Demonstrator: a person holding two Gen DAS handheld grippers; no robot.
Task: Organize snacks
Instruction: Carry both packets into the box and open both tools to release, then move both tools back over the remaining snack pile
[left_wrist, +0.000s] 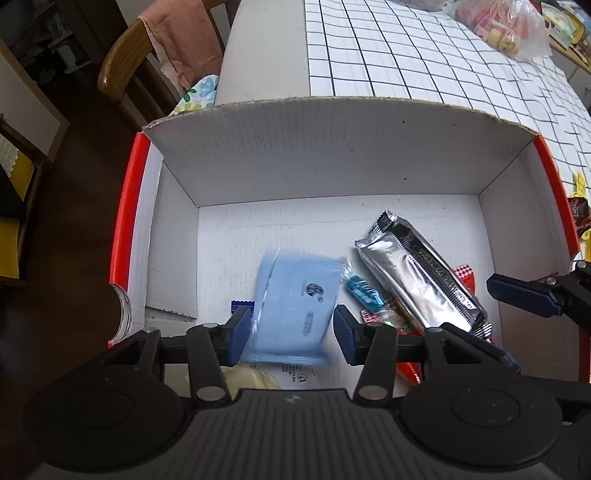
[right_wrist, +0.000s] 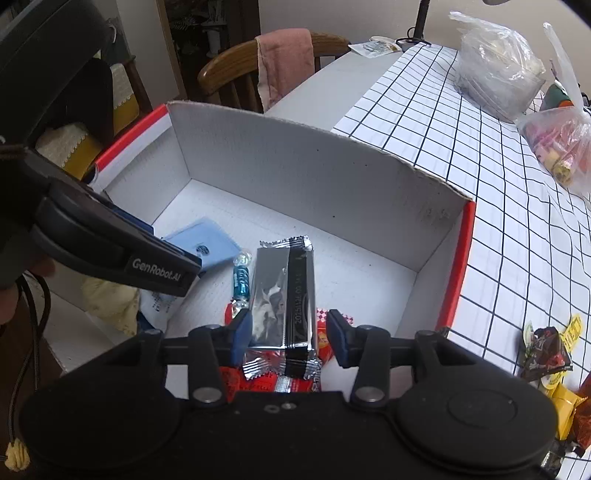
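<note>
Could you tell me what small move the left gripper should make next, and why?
Probably lift the left gripper straight up out of the box. The light blue packet lies between its fingers, blurred and apparently already loose, with gaps on both sides, so it seems delivered. More snacks wait on the table beside the box.

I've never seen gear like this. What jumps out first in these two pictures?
A big white cardboard box with red edges fills both views, sitting on a table with a black-grid tablecloth. Inside the box, the left hand-held gripper has a pale blue packet between its blue pads, and the right hand-held gripper straddles a silver and black wrapped bar. A few loose snacks wait outside the box, to its right.
</note>
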